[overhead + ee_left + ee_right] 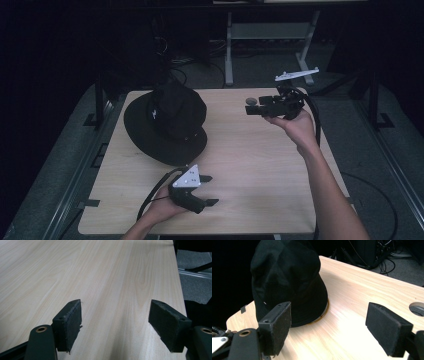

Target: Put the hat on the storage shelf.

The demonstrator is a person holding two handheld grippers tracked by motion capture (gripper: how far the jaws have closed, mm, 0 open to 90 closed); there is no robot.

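A black bucket hat (165, 120) sits brim-down on the far left part of the light wooden table (260, 165). My left gripper (211, 190) rests low near the front edge and points right, away from the hat. Its jaws stand open over bare wood (115, 322). A hand holds my right gripper (252, 107) above the far right part of the table, pointing left toward the hat. That right gripper (328, 327) is open with nothing between its pads, and the hat (287, 277) lies ahead of it, closer to its left jaw.
A round grey grommet (251, 100) is set in the tabletop by the right gripper's tips, also seen as a grommet (417, 308) beside the right jaw. The table's right edge (180, 290) runs close to the left gripper. A desk frame (229, 50) and cables stand behind the table.
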